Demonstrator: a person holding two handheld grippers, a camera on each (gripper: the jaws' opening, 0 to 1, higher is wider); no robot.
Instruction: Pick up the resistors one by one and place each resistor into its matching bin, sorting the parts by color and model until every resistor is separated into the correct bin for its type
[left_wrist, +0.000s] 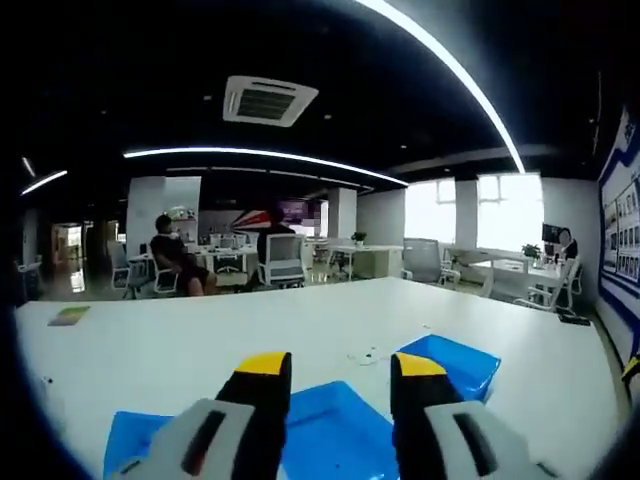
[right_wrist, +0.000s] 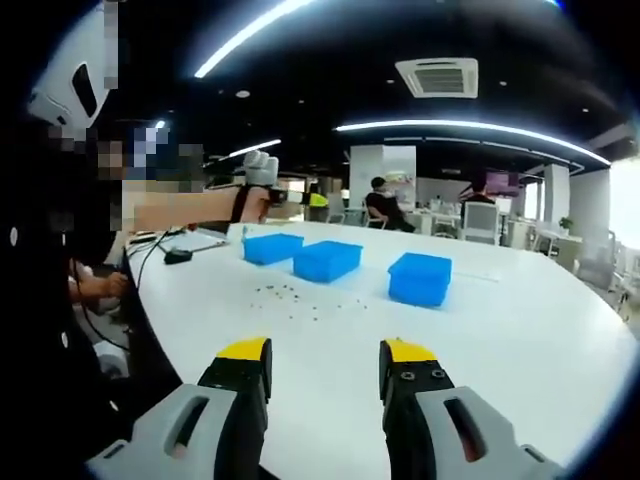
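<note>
Left gripper view: left tool wide open at bottom centre, holding nothing. Three blue bins just beyond the yellow tips, smooth plastic, rectangular, on a white matte tabletop. A few tiny resistors between the bins, too small to tell the long axis.

Right gripper view: right tool also gaping and empty at bottom centre. Scattered resistors straight ahead at mid-frame, in front of the bins. Left tool raised at upper left. Probably the right tool nearer to the loose parts.
</note>
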